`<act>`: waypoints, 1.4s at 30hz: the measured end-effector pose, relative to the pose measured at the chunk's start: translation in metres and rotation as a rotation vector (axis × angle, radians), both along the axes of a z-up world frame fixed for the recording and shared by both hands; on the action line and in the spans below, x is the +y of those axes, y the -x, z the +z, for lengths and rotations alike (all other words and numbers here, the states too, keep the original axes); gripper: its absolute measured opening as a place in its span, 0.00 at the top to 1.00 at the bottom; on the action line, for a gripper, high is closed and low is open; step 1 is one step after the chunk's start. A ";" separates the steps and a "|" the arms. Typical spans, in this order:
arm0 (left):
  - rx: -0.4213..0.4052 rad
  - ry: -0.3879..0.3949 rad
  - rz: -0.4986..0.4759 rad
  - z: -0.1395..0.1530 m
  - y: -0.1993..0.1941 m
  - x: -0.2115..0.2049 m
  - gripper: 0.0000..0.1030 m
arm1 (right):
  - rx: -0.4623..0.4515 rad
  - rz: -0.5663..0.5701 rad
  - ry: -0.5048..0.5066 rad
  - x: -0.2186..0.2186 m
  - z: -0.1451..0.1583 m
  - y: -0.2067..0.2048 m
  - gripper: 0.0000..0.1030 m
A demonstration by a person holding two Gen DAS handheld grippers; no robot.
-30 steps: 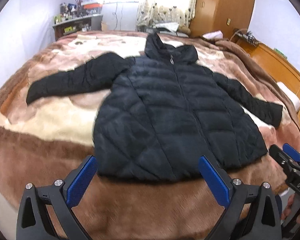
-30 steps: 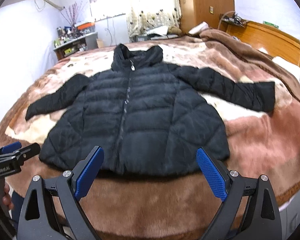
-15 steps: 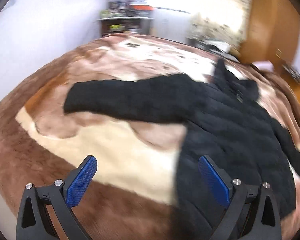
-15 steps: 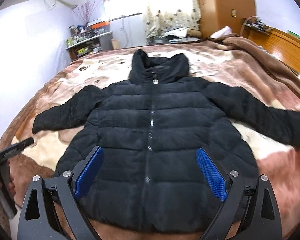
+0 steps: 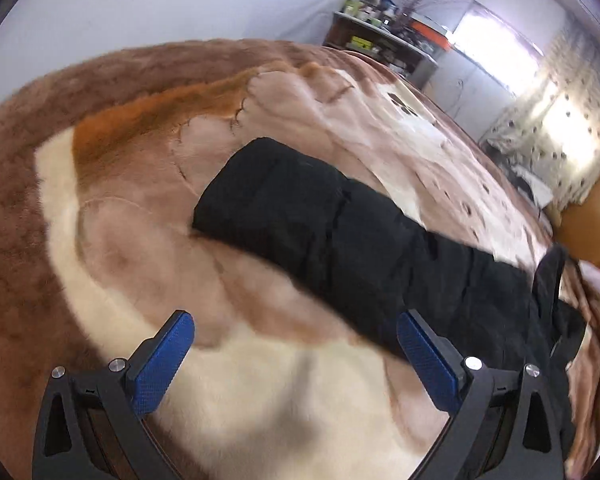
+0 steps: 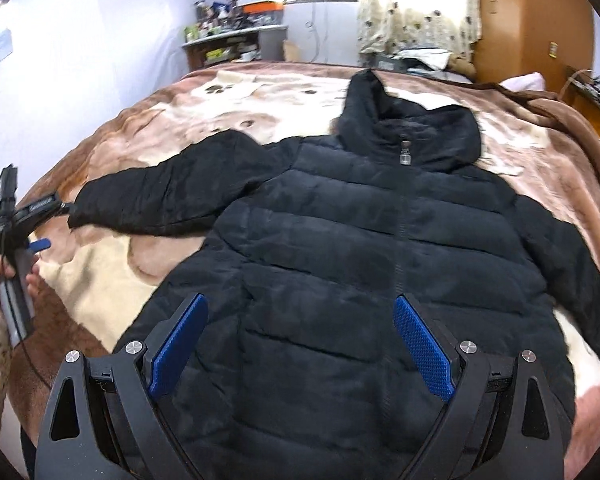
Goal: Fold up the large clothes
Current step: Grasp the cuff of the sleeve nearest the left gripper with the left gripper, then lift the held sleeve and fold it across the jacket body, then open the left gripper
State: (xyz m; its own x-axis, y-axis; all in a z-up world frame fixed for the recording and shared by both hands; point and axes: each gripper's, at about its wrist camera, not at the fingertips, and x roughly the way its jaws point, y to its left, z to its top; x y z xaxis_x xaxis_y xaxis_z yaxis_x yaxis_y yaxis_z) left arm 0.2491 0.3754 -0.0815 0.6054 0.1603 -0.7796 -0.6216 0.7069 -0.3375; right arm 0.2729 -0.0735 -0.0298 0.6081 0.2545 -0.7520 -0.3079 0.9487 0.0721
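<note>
A black quilted hooded jacket (image 6: 380, 264) lies face up, zipped, sleeves spread (one cuff (image 5: 260, 192) near the bed's edge) on a brown-and-cream plush blanket (image 6: 112, 280); left gripper (image 5: 296, 356) and right gripper (image 6: 300, 340) hover with blue-padded fingers apart, holding nothing.

jacket (image 6: 360, 264): black, quilted in horizontal bands
blanket (image 5: 148, 216): brown border, with tan, cream and rust-orange patches
left gripper (image 5: 296, 360): black frame, blue textured pads
right gripper (image 6: 300, 340): black frame, blue dimpled pads
curtain (image 6: 416, 4), beyond the jacket's hood: cream with dark spots
wardrobe (image 6: 532, 20), beside the curtain: orange-brown wood
</note>
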 end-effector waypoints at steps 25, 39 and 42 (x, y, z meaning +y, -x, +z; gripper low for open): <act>-0.004 0.060 0.077 -0.027 -0.087 0.034 0.86 | 0.020 0.107 0.017 0.058 -0.022 -0.043 0.09; -0.167 -0.143 -0.212 0.078 -0.103 -0.076 0.86 | -0.041 0.037 -0.033 0.017 0.009 -0.042 0.09; -0.193 -0.160 -0.301 0.096 -0.106 -0.114 0.86 | -0.060 0.020 -0.050 0.005 0.016 -0.041 0.09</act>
